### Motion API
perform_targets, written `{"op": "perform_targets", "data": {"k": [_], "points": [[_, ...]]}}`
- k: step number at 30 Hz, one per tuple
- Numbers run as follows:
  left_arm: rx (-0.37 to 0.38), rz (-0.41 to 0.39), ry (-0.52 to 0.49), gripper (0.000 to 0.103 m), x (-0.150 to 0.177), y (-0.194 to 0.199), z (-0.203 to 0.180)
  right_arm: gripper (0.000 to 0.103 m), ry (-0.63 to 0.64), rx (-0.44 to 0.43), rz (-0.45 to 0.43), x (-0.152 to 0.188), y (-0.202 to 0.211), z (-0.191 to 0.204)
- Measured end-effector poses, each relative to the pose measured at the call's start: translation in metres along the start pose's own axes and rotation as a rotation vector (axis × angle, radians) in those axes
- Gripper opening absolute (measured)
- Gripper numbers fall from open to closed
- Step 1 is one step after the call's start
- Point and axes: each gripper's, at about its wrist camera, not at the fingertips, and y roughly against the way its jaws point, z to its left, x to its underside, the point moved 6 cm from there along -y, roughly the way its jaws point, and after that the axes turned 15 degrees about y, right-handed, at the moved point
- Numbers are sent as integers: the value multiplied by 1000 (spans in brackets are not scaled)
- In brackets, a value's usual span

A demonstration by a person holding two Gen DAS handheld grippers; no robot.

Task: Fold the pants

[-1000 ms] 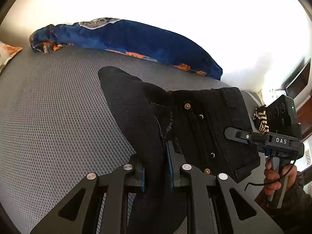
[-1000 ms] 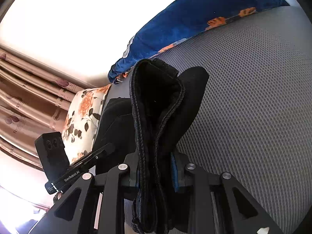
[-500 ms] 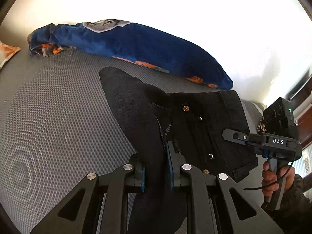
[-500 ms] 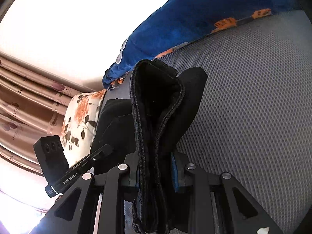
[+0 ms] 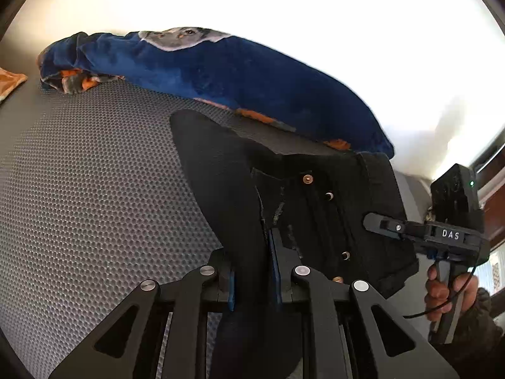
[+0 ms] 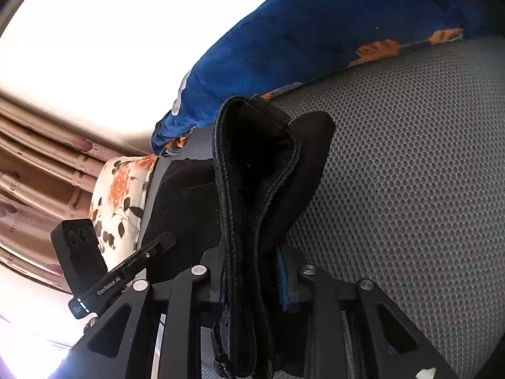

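The black pants [image 5: 331, 218] hang between the two grippers above the grey mesh mattress [image 5: 94, 189]; the left gripper [image 5: 252, 271] has its jaws closed on a fold of the dark cloth, which runs up from between the blue pads and spreads away to the far side; to the right of that fold the waistband end of the pants shows its copper rivets and buttons, with the fly seam just beside the right-hand pad; the right gripper [image 5: 391, 227], held in the person's right hand [image 5: 448, 290], reaches in from the right in the left wrist view and its tip lies against the waistband edge; in the right wrist view the right gripper [image 6: 252, 278] has its jaws clamped on a thick bunch of stitched layers of the pants [image 6: 252, 189], which stand up from between the pads and lean slightly to the right; the left gripper [image 6: 157, 246] shows at the near left of that view, its tip against the dark cloth; a blue blanket [image 5: 221, 72] with orange flowers lies along the far edge of the mattress; a floral pillow [image 6: 123, 195] sits at the left, beside pink curtains [image 6: 31, 164].
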Motion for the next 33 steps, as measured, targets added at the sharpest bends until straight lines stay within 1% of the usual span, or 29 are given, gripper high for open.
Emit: {"op": "perform_targets", "data": {"k": [2, 4, 6, 8, 10, 11, 13, 15, 17, 20, 22, 23, 24, 25, 27, 28, 29, 30, 33], "points": [[-32, 10, -2, 18, 1, -7, 10, 24, 13, 35, 14, 2, -6, -5], [-26, 33, 29, 20, 1, -15, 21, 26, 16, 86, 30, 4, -12, -12], [-24, 47, 51, 26, 0, -22, 29, 34, 61, 178, 53, 8, -16, -18], [-42, 50, 47, 32, 1, -29, 35, 40, 99, 236, 74, 12, -20, -21], [-64, 49, 38, 39, 2, -37, 38, 44, 125, 284, 75, 15, -22, -23], [-74, 45, 37, 42, 3, -40, 40, 45, 125, 294, 76, 16, -22, -24], [-75, 32, 35, 44, 3, -44, 40, 52, 115, 325, 70, 19, -24, -29], [-101, 22, 26, 46, 4, -45, 36, 52, 120, 335, 60, 20, -24, -31], [-144, 3, 22, 46, 7, -42, 30, 53, 115, 345, 62, 20, -22, -31], [-214, -44, -2, 46, 10, -31, 19, 54, 160, 395, 57, 19, -8, -21], [-254, -76, -14, 46, 12, -19, 12, 55, 199, 431, 31, 17, 3, -10], [-263, -90, -17, 47, 11, -15, 9, 59, 213, 439, 14, 17, 11, -2], [-279, -107, -22, 52, 10, -7, 8, 62, 226, 452, -5, 17, 19, 6], [-300, -125, -30, 55, 14, 1, 6, 65, 235, 469, -19, 18, 25, 12], [-314, -164, -40, 65, 24, 21, 0, 69, 264, 502, -49, 21, 38, 29], [-325, -181, -48, 68, 29, 31, -3, 78, 278, 516, -57, 24, 43, 38], [-337, -190, -51, 72, 30, 37, -4, 81, 292, 529, -66, 27, 47, 46], [-340, -201, -51, 73, 35, 44, -7, 83, 309, 538, -81, 32, 53, 57], [-352, -225, -52, 75, 53, 69, -14, 94, 335, 574, -109, 48, 63, 82]]}}
